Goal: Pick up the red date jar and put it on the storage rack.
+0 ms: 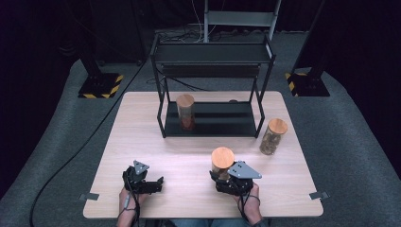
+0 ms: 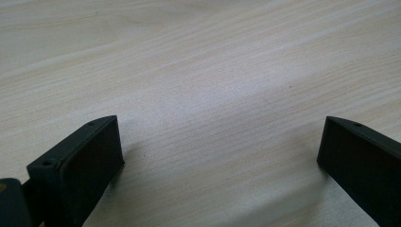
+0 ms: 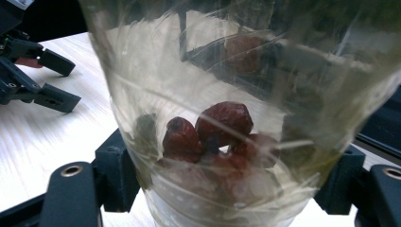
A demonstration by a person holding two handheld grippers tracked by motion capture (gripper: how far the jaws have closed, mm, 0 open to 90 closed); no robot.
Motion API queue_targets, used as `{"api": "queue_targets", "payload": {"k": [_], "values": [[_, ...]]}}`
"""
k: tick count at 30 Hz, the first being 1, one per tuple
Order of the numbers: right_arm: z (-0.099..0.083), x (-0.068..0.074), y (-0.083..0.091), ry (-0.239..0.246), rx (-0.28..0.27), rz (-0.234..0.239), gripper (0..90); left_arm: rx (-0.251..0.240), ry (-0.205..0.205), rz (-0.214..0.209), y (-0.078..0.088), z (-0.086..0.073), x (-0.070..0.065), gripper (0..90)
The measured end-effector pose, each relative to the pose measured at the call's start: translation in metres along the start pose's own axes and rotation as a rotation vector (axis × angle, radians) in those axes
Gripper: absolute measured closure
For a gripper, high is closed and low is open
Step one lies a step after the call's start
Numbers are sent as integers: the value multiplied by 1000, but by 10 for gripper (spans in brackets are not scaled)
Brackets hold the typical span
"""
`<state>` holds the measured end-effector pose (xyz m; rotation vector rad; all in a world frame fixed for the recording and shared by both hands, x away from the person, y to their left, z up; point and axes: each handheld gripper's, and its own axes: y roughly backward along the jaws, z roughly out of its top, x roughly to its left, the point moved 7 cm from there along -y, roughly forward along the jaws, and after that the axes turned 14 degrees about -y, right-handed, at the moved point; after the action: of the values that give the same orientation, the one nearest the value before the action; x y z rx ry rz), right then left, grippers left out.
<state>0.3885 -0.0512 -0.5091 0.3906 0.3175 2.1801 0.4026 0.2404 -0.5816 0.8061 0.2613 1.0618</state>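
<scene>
At the near edge of the wooden table point(image 1: 142, 123), my right gripper point(image 1: 230, 182) is clamped on a clear jar point(image 3: 227, 109) capped with a round wooden lid point(image 1: 222, 156); the black pads press its lower wall from both sides, low enough, I judge, to keep the tall jar from tipping; dark red dried fruit point(image 3: 222, 123) sits heaped at its bottom. My left gripper point(image 2: 222, 156) rests just above bare tabletop at the near left, jaws spread wide with nothing between them, parked clear of the jar; it also appears in the right gripper view point(image 3: 49, 78), off to the side. Beyond stands a black two-tier shelf point(image 1: 213, 54); a second lidded jar point(image 1: 185, 111) already stands on its lower tier at the left, leaving room to its right; a third jar point(image 1: 273, 136) waits on the table just outside the shelf's right leg. I read this as shelving work, the held jar upright and ready to go to that lower tier.
</scene>
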Motion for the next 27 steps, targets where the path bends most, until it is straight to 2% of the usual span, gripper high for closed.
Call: {"api": "queue_targets", "payload": {"k": [27], "values": [[5,-17,-18,-7,9,-16,247,0,1,1,0,0,0,4]]}}
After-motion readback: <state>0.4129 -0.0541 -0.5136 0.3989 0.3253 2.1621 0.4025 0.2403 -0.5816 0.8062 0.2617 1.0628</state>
